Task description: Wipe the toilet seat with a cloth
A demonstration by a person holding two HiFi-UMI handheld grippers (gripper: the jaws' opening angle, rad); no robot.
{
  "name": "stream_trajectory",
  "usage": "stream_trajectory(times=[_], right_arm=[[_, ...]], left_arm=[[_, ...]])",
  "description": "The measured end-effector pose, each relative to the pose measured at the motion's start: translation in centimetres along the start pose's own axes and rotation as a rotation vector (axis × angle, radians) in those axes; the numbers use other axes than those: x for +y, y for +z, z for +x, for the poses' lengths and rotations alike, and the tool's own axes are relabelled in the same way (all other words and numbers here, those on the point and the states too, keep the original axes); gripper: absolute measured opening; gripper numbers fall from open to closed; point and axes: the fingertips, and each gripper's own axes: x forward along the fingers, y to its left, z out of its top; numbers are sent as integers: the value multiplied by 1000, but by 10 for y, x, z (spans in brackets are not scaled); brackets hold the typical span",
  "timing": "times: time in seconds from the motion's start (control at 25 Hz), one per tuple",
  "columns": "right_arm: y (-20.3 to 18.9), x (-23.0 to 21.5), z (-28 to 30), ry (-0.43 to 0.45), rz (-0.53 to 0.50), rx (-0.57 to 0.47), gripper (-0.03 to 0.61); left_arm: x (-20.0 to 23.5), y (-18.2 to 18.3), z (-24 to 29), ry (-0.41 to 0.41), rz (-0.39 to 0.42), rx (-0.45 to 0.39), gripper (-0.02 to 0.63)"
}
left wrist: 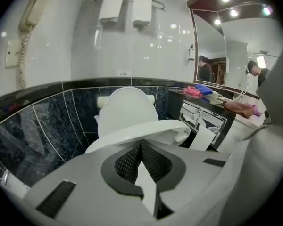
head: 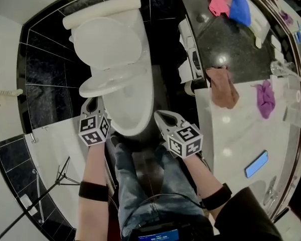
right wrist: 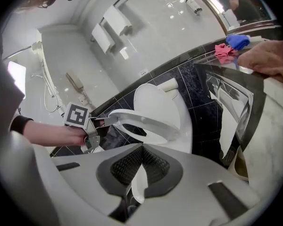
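The toilet seat (head: 98, 87) stands half raised over the bowl (head: 128, 109). Its front rim is pinched in the left gripper (head: 92, 103), with the lid (head: 108, 44) upright behind. The right gripper (head: 163, 115) hovers beside the bowl, jaws together, empty. Dark tiled wall (head: 45, 69) closes the left side, and a brown cloth (head: 223, 87) lies on the counter (head: 231, 39) at right.

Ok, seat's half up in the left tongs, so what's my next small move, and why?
Probably swing the right tongs over to the brown cloth at the edge of the counter and open them. They're shut and empty, while the left tongs grip the toilet seat half raised, so nothing is ready to wipe with.
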Motion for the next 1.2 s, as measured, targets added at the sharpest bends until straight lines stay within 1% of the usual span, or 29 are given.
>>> stream_trajectory(times=[0.16, 0.28, 0.4, 0.72, 0.96, 1.2], right_arm=[[22, 4, -10, -23, -17, -27, 5], [36, 12, -17, -50, -8, -55, 5], [39, 18, -20, -91, 6, -69, 5], [40, 41, -21, -156, 35, -67, 5], [48, 43, -21, -192, 52, -71, 6], [58, 45, -11, -197, 39, -69, 6]], left_arm=[[7, 28, 19, -25, 15, -13, 3], [13, 49, 34, -48, 30, -15, 3], [19, 65, 48, -74, 39, -9, 3], [32, 106, 89, -136, 95, -9, 3], [43, 131, 119, -153, 109, 3, 3], [53, 144, 135, -153, 112, -4, 3]])
